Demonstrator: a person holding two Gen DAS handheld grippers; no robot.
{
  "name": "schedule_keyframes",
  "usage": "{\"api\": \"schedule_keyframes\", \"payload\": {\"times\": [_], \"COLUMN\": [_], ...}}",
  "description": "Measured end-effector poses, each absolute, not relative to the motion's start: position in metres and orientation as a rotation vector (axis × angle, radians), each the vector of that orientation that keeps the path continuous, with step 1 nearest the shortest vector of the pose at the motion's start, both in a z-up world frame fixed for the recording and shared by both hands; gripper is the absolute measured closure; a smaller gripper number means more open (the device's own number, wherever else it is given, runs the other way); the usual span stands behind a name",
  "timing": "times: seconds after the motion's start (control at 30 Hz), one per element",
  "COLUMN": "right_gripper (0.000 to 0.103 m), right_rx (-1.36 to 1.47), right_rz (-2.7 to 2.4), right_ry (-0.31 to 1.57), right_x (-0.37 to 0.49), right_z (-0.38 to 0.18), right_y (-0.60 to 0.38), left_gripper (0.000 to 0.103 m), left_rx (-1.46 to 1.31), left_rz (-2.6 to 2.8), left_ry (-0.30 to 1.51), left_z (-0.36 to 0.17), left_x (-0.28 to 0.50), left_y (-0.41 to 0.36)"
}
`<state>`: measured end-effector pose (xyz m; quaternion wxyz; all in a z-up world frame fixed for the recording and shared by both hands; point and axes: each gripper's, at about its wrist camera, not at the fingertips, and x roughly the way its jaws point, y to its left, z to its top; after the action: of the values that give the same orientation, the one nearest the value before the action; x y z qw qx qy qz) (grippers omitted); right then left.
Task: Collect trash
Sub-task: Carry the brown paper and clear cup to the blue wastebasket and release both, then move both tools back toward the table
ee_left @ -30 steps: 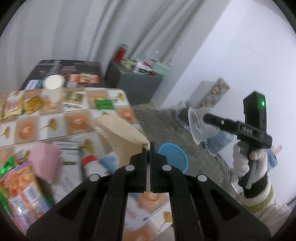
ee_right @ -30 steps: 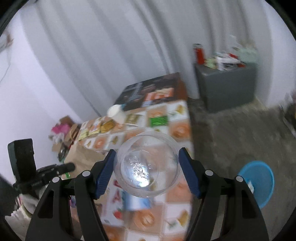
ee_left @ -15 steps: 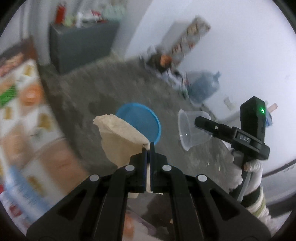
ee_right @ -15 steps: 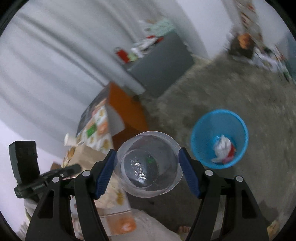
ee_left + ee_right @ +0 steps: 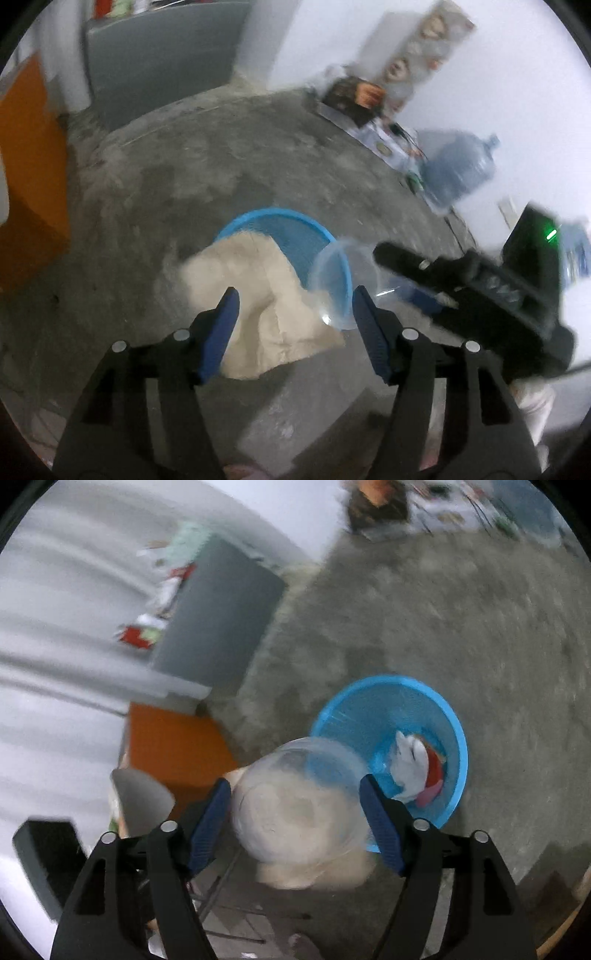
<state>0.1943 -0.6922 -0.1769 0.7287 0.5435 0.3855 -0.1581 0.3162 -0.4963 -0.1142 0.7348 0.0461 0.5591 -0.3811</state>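
We hold one hand-held gripper in each hand above a blue basket (image 5: 448, 738) that stands on the concrete floor (image 5: 258, 155). The left hand-held gripper (image 5: 293, 308) has its jaws opening; a crumpled beige paper bag (image 5: 255, 295) lies between them, and neither pad presses on it, so we judge the bag released and dropping toward the basket, though part of it overhangs the near rim. The right hand-held gripper (image 5: 295, 808) carries a clear plastic cup (image 5: 295, 805) between its blue pads; its jaws are opening too. Motion blur hides the contact line, but the cup fills the gap from pad to pad, so we read it as gripped at the point of release. In the right wrist view the cup sits over the near-left rim of the basket, not squarely over its middle. The basket already contains crumpled white paper (image 5: 406, 764) with a red and pink scrap (image 5: 434, 771) beside it, so part of the collection is done. Two more items are about to go in. An orange panel (image 5: 29, 173) and a grey cabinet (image 5: 218, 620) stand near the far edge of the floor; the bench surface is not in view, so we cannot tell how much trash remains there.
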Motion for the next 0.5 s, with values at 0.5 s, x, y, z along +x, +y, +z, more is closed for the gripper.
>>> {"api": "schedule_keyframes", "payload": {"times": [0.5], "right_gripper": [0.032], "right_rx": [1.176], "right_rz": [-0.237], "right_ry": [0.784], "right_x": [0.125], "right_z": [-0.165], "right_y": [-0.658], "left_gripper": [0.043], "left_rx": [-0.093], "left_rz": [-0.89], "left_ry": [1.203], "left_z": [-0.041], "left_x": [0.318], "left_y": [-0.35]}}
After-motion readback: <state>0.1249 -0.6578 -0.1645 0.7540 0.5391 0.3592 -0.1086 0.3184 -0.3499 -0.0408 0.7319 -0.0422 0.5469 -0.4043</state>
